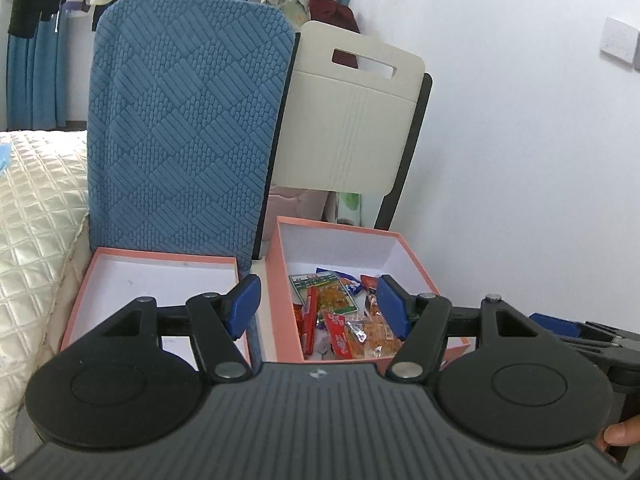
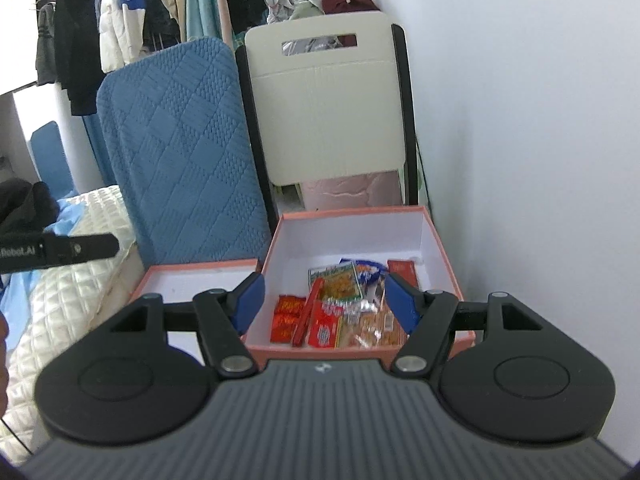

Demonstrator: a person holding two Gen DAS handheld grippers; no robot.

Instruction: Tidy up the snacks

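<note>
While both grippers hang above the two pink boxes with nothing between their blue pads, you cannot read from the scene whether the sorting is near its start or near its end: the snack packets [image 2: 336, 312] all lie in the deep pink box [image 2: 444, 264] by the wall, and the shallow pink lid-like box [image 1: 100, 280] beside it shows only its white floor. That fits snacks gathered in for good as well as snacks waiting to be divided out.

Your left gripper [image 1: 316, 306] stands released, jaws wide, over the gap between the boxes; your right gripper [image 2: 324, 302] is likewise spread and empty, squarely over the deep box.

If you do go for a packet, come straight down so the fingers clear the tall cardboard walls, and take one packet by an edge that stands free of its neighbours.

The packets are small, flat and crinkly: red ones at the left, a long red stick across them, orange-and-clear ones at the right, a green-bordered one and a blue one behind. They overlap loosely, so a careless pinch would likely lift two.
</note>
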